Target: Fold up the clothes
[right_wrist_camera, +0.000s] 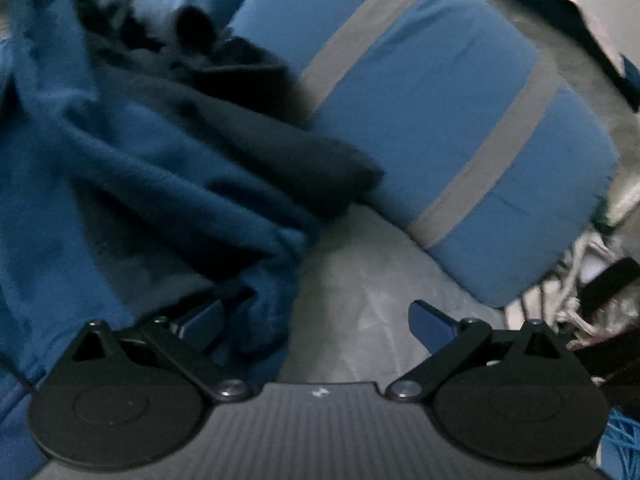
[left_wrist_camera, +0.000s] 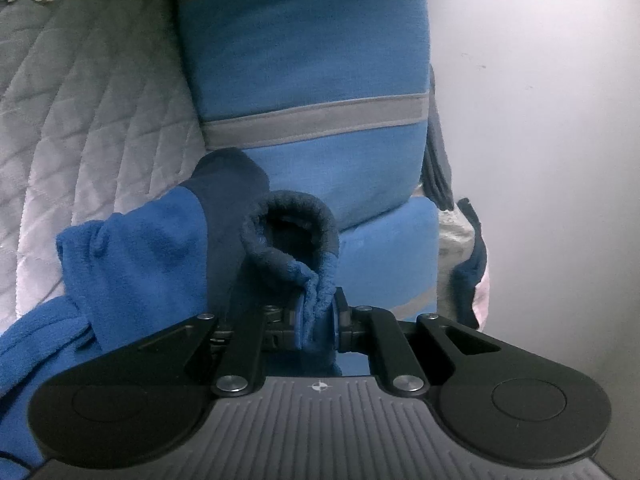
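Left wrist view, far left: we note a quilted grey bedcover [left_wrist_camera: 80, 120]; on it, nearer, a blue fleece garment [left_wrist_camera: 132, 264] bunched, its sleeve running rightward to a dark navy cuff [left_wrist_camera: 288, 232]. The left gripper [left_wrist_camera: 316, 320] has its jaws nearly together, pinching a fold of the fleece just below that cuff; the cuff's mouth gapes open above the pads. Beyond, far centre, two blue cushions with grey stripes [left_wrist_camera: 312, 80] sit stacked; right of them a plain pale wall [left_wrist_camera: 540, 120].

Right wrist view, blurred: the same garment [right_wrist_camera: 100, 160] fills the left half, its dark navy part [right_wrist_camera: 248, 128] draped toward the centre; the right gripper [right_wrist_camera: 316, 328] stands wide open, holding nothing; a lump of fleece lies against its left finger [right_wrist_camera: 204, 320], while the right finger [right_wrist_camera: 432, 324] hangs over bare grey cover [right_wrist_camera: 352, 280]. Striped cushion [right_wrist_camera: 460, 120] far right.

We judge the garment lies left of the open jaws, folds running from near left to far centre; the right hand wants a shift leftward to catch cloth, the left already having its end.
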The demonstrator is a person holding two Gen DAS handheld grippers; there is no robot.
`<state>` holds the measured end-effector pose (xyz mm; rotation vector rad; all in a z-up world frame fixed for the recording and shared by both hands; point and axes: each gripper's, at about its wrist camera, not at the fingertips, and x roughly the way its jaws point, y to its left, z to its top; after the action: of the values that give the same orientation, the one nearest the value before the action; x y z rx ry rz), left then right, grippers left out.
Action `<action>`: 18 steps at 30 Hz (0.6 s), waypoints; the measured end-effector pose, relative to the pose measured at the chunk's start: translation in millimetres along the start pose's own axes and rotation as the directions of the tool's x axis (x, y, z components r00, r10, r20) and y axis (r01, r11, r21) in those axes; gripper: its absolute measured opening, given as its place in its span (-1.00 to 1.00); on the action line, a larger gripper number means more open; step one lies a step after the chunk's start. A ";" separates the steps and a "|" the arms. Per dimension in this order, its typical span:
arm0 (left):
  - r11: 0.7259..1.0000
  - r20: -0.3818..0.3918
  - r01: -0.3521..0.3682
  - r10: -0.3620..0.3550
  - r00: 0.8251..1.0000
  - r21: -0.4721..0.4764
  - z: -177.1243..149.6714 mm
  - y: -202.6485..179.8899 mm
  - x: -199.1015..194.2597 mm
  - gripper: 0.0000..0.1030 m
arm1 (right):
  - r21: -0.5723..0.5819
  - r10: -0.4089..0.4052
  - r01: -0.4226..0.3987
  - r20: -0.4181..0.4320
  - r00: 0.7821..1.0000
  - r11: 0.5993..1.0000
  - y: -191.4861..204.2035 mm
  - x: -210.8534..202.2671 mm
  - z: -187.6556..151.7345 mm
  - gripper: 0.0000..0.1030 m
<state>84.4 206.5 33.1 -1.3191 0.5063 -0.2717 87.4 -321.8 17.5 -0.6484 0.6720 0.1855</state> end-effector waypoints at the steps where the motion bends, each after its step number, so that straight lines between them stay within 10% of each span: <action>1: 1.000 -0.001 -0.001 0.001 1.000 -0.001 0.1 0.4 -0.3 -0.75 | -0.005 -0.006 0.006 -0.002 1.000 1.000 1.1 2.1 0.8 0.96; 9: 1.000 -0.002 -0.004 0.004 1.000 -0.004 0.7 3.1 -0.6 -0.75 | 0.062 -0.116 0.118 -0.029 0.993 0.991 -11.2 14.4 5.6 0.97; 18: 1.000 -0.001 0.002 -0.002 1.000 0.005 -0.3 3.7 0.7 -0.75 | 0.003 -0.031 0.032 -0.046 0.998 0.999 0.7 26.5 9.5 0.97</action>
<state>84.6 206.8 29.3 -1.3146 0.5048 -0.2751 112.7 -316.5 6.0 -0.6614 0.7055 0.1407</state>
